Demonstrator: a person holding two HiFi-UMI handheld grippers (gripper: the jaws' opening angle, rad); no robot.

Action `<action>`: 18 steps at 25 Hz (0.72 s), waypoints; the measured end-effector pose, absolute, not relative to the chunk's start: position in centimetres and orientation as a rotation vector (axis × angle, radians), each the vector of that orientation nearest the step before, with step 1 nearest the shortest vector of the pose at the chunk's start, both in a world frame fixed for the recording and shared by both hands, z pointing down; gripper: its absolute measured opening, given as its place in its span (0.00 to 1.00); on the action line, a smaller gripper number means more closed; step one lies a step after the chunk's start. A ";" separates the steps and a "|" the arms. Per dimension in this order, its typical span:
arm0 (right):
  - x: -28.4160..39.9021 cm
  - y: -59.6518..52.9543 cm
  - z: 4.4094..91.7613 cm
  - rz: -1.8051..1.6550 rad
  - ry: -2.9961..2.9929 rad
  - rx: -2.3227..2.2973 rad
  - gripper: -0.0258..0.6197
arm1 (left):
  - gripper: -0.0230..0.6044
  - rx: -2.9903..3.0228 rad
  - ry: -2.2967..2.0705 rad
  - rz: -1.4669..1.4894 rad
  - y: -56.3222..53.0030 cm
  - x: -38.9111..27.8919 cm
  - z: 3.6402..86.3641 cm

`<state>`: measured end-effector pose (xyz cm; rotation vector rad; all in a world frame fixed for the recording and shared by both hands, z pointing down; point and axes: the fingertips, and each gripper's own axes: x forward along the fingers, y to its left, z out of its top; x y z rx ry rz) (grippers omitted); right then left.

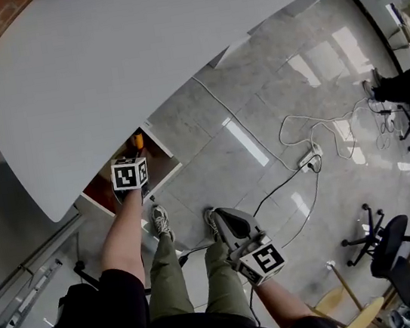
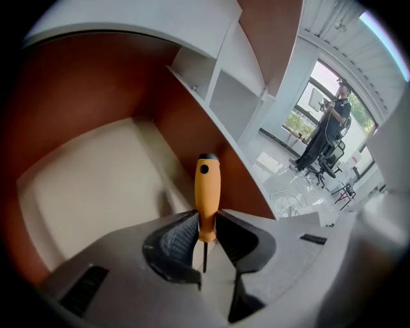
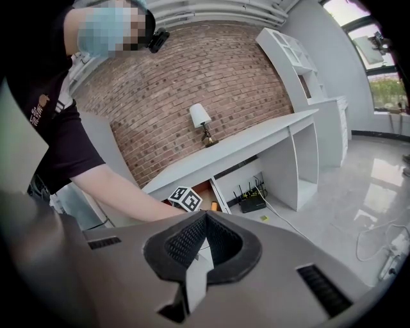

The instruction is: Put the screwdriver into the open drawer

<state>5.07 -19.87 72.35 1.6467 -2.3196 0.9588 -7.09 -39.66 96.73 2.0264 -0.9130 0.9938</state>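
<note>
Screwdriver [image 2: 207,195] is pinched at the shaft end of its handle by the left gripper [image 2: 205,234], right above the open drawer [image 2: 96,186]. Looks like the placing step, so next up is lowering it in and letting go. Right gripper [image 3: 204,221] is closed on nothing, well back from the drawer.

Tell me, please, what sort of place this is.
Probably an office or studio: a long white desk against a brick wall, swivel chairs on a polished floor, and a table lamp on the desk.
</note>
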 end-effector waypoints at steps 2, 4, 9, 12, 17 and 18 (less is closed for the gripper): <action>5.3 -19.7 72.5 0.961 -2.315 1.650 0.03 | 0.17 2.020 -0.900 1.007 -39.4 -7.0 97.1; 5.3 -19.7 72.6 0.962 -2.314 1.656 0.03 | 0.17 2.021 -0.894 1.010 -39.5 -7.0 97.3; 5.4 -19.8 72.5 0.959 -2.313 1.663 0.03 | 0.18 2.062 -0.886 1.030 -39.7 -6.9 96.9; 5.5 -19.5 72.1 0.952 -2.316 1.668 0.03 | 0.18 2.078 -0.887 1.040 -39.4 -6.9 96.4; 5.4 -19.6 71.0 0.927 -2.337 1.673 0.03 | 0.18 2.113 -0.912 1.045 -38.9 -7.2 94.4; 5.4 -19.6 70.6 0.923 -2.342 1.673 0.03 | 0.18 2.125 -0.923 1.044 -38.8 -7.3 93.6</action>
